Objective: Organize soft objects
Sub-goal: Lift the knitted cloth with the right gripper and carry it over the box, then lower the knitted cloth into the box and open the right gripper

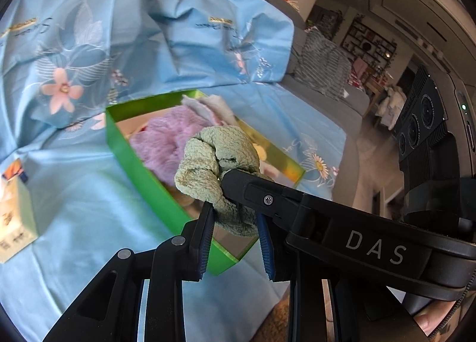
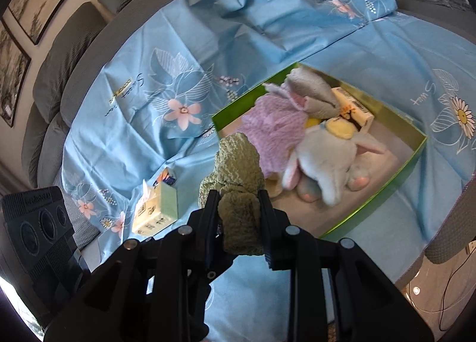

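Above the green box (image 2: 386,190), both the right gripper (image 2: 238,211) and left gripper (image 1: 235,220) pinch the green towel (image 2: 238,163), probably to drop it inside, toward one o'clock.

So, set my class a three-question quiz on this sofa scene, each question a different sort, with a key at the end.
1. True or false: the green towel is gripped by both the left gripper and the right gripper.
2. Multiple choice: where is the purple fluffy cloth?
A. on the blue sheet outside the box
B. inside the green box
C. held in a gripper
3. Fill the gap: the tissue pack beside the box lies on the blue floral ____.

Key: 1 true; 2 B; 3 sheet.
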The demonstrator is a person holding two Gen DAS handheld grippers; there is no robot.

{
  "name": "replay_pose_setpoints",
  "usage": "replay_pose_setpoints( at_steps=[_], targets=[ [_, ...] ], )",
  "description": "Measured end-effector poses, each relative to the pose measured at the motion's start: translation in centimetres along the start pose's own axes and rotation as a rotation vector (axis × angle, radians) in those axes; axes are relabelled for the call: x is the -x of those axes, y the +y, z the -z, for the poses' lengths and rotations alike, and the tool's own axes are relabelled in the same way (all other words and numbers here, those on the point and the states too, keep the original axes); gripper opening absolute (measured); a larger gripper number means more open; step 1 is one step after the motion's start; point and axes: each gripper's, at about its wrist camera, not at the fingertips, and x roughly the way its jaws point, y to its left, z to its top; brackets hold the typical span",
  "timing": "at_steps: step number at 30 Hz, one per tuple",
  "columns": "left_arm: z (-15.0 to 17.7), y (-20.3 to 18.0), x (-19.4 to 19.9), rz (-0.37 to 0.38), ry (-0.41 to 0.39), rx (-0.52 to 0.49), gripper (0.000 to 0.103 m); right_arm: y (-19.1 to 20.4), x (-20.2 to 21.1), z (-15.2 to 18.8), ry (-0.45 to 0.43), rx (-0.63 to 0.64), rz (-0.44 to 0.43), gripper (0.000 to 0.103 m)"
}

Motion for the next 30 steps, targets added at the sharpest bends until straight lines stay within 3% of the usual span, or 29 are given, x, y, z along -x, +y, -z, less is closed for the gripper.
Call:
replay_pose_setpoints(
  at_steps=[7, 22, 30],
  targets=[
    [-1.0, -1.0, -2.5, 0.018, 0.053, -0.025, 0.029, -2.5, -0.4, -1.2, 0.004, -0.049, 0.030, 0.027],
    [-1.2, 0.4, -6.5, 0.014, 0.201, 0.074, 0.029, -4.9, -3.6, -2.3, 0.080, -0.079, 0.122, 0.026],
    [-1.1, 0.7, -7.0, -0.051, 0.239, 0.092, 0.029, -5.0, -4.5, -2.4, 0.104, -0.047, 0.187, 0.026]
  ],
)
